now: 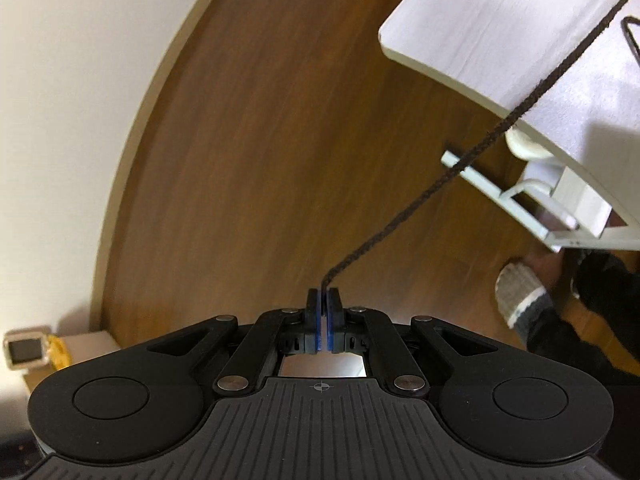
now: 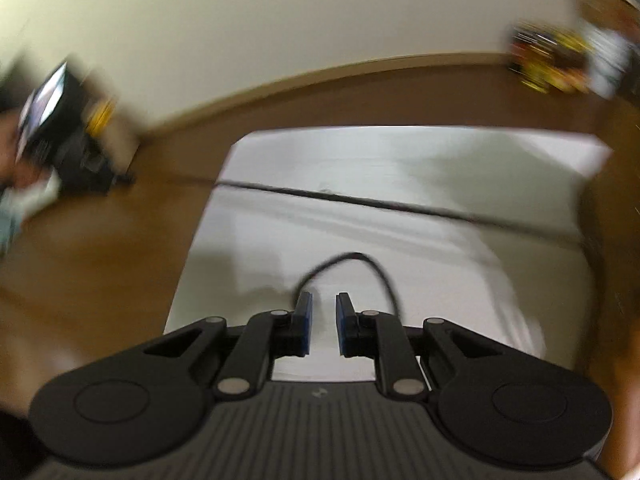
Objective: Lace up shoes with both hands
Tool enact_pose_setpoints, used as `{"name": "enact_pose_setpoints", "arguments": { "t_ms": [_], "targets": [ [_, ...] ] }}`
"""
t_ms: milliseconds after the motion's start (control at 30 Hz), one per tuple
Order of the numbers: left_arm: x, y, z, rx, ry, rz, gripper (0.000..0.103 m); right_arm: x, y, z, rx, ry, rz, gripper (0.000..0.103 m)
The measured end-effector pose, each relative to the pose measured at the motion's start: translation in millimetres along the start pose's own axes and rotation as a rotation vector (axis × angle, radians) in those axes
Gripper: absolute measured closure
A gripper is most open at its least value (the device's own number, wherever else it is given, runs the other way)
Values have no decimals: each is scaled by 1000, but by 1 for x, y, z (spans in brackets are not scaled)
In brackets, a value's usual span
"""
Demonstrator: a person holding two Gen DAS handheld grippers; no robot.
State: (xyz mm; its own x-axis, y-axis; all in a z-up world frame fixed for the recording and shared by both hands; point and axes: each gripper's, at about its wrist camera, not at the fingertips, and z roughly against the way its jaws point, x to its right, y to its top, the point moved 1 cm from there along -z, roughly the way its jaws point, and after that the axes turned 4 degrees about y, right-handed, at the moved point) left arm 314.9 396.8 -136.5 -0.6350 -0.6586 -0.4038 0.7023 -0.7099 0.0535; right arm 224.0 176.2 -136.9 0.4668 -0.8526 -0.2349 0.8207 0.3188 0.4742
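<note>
My left gripper (image 1: 324, 294) is shut on the end of a dark shoelace (image 1: 472, 152), held out over the wooden floor. The lace runs taut up and to the right across the white table (image 1: 480, 24) and out of view. In the blurred right wrist view the same taut lace (image 2: 360, 199) crosses the white table (image 2: 400, 160) from left to right. My right gripper (image 2: 324, 300) is open above the table, with a slack loop of dark lace (image 2: 352, 258) just beyond its fingertips. No shoe is in view.
The table's metal leg frame (image 1: 520, 204) and a person's socked foot (image 1: 520, 296) stand on the brown wooden floor (image 1: 260, 160). A cream wall (image 1: 60, 80) borders the floor. The left gripper (image 2: 60, 128) shows blurred at left; coloured clutter (image 2: 560, 64) lies at the far right.
</note>
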Motion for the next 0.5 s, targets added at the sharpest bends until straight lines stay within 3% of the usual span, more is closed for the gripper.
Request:
{"name": "enact_pose_setpoints", "arguments": {
  "t_ms": [167, 300, 400, 500],
  "targets": [
    [1, -9, -1, 52, -30, 32, 101, -4, 9, -17, -72, 42, 13, 87],
    [-6, -16, 0, 69, -60, 58, 100, -18, 17, -24, -67, -18, 196, 87],
    [-7, -21, -4, 43, -79, 69, 93, -20, 18, -29, -116, -28, 318, 85],
    [-4, -26, -9, 24, -87, 75, 93, -17, 20, -30, -144, -23, 376, 85]
  ]
}}
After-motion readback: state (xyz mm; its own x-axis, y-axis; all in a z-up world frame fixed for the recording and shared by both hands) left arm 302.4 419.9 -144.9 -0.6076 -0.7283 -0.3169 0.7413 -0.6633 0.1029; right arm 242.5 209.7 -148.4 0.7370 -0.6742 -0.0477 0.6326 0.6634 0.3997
